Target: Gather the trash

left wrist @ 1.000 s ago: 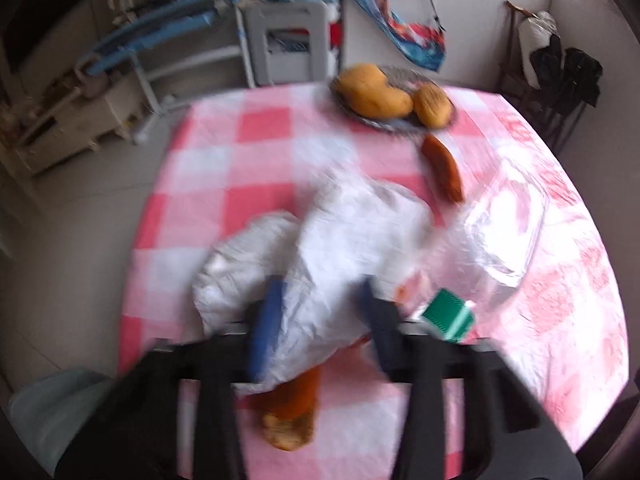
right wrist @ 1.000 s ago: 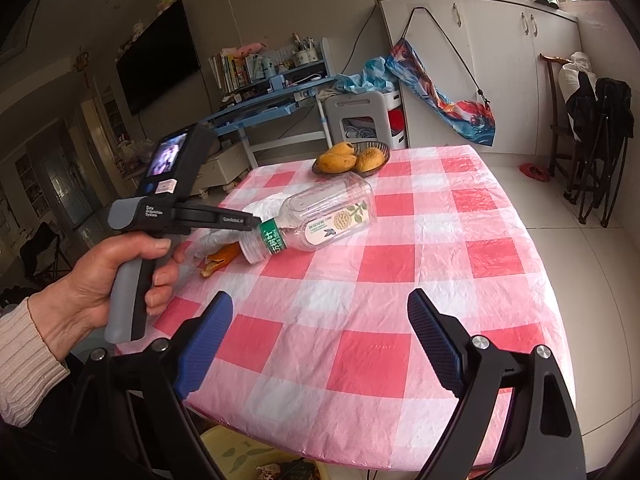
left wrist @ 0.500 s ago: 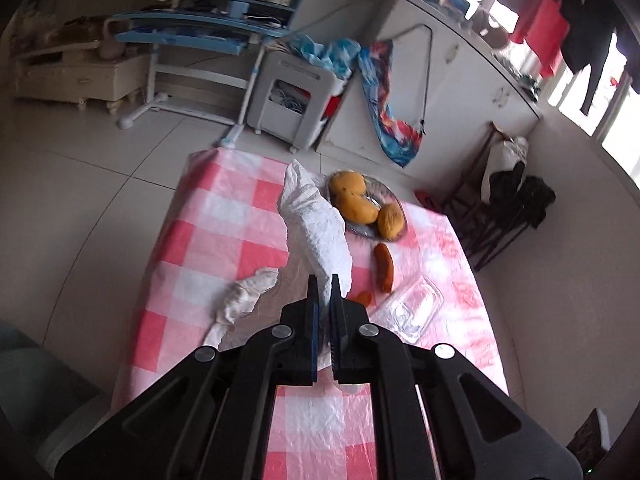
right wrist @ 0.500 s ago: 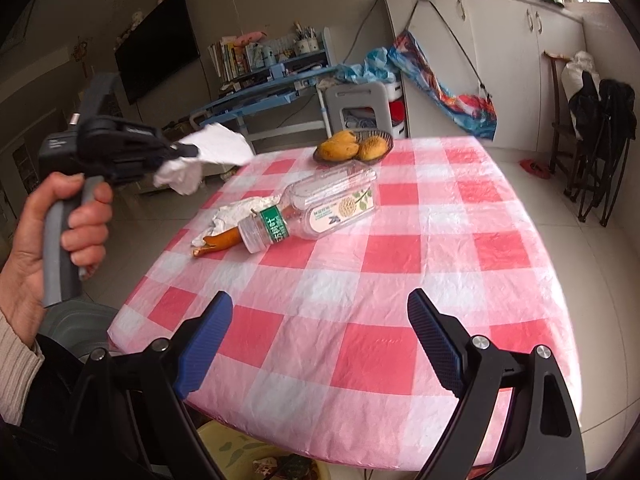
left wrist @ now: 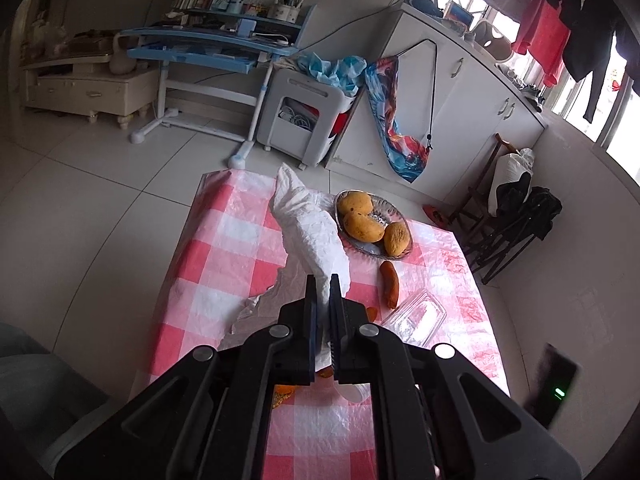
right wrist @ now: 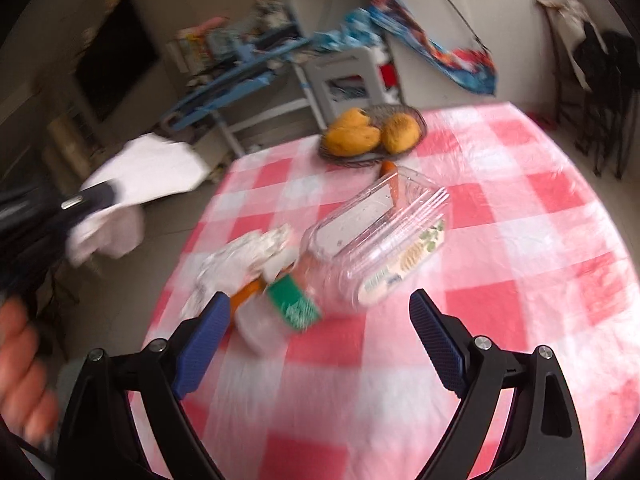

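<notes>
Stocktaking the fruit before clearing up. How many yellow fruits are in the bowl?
3, all in the bowl at the table's far end: one fruit farthest, another in the middle, a third nearest. More could hide beneath.

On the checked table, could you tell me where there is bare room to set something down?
Most of the tablecloth to the right of the plastic bottle is bare, as is the near strip in front of the open right gripper. It is crowded on the left, around the crumpled paper and the bottle, and at the far edge by the fruit bowl.
</notes>
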